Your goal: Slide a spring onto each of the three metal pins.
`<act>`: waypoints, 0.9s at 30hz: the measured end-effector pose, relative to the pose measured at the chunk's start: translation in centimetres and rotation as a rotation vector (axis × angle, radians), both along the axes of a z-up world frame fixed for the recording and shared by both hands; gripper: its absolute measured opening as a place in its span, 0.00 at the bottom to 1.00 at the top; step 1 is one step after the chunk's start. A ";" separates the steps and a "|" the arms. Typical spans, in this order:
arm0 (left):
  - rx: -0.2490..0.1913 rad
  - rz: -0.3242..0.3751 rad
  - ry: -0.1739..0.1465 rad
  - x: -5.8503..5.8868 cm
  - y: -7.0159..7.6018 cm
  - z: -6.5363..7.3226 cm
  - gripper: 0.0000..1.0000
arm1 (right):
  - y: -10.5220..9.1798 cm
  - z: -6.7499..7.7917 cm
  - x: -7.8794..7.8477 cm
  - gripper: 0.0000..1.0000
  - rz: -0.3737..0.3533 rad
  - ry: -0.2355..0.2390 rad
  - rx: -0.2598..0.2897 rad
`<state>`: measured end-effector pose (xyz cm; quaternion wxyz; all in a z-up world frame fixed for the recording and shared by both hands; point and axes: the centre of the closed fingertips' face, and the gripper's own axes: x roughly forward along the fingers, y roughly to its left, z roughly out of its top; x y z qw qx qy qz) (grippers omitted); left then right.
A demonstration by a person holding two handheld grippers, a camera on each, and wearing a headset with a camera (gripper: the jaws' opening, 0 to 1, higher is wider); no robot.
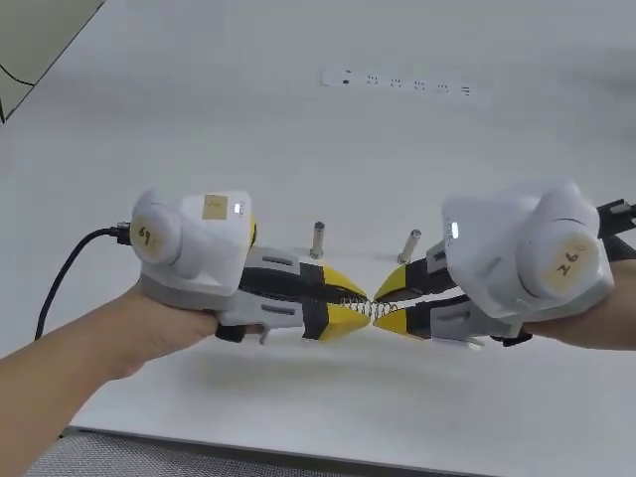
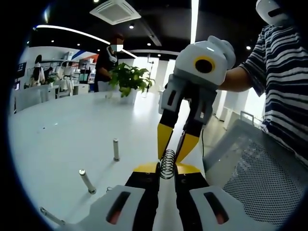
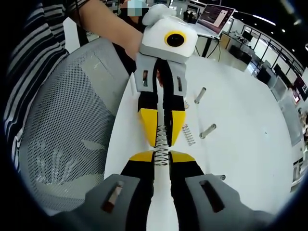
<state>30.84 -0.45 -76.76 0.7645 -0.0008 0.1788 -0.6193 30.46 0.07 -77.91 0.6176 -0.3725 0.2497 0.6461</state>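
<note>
As both are hovering above the white desk [image 1: 199, 119], the yellow-tipped left gripper [image 1: 360, 303] and right gripper [image 1: 388, 304] are clamping one coiled metal spring [image 2: 167, 163].

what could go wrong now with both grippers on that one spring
1. The left gripper and right gripper pinch the spring tip to tip. Pulling apart could stretch it, or it could pop free.
2. They meet near the front edge of the table, so a dropped spring might fall off.
3. One pin looks tilted, which makes threading harder.
</note>
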 end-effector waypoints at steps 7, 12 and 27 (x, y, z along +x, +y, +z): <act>0.005 -0.023 0.014 -0.4 -0.1 -0.5 0.07 | -0.2 -0.5 -0.4 0.13 -0.019 0.020 0.009; 0.012 -0.052 0.014 -0.6 -0.5 -0.9 0.07 | -0.6 -1.1 -0.5 0.14 -0.030 0.037 -0.002; 0.014 -0.068 0.028 -0.8 -0.4 -1.0 0.07 | -1.2 -1.5 -0.6 0.13 -0.039 0.029 0.006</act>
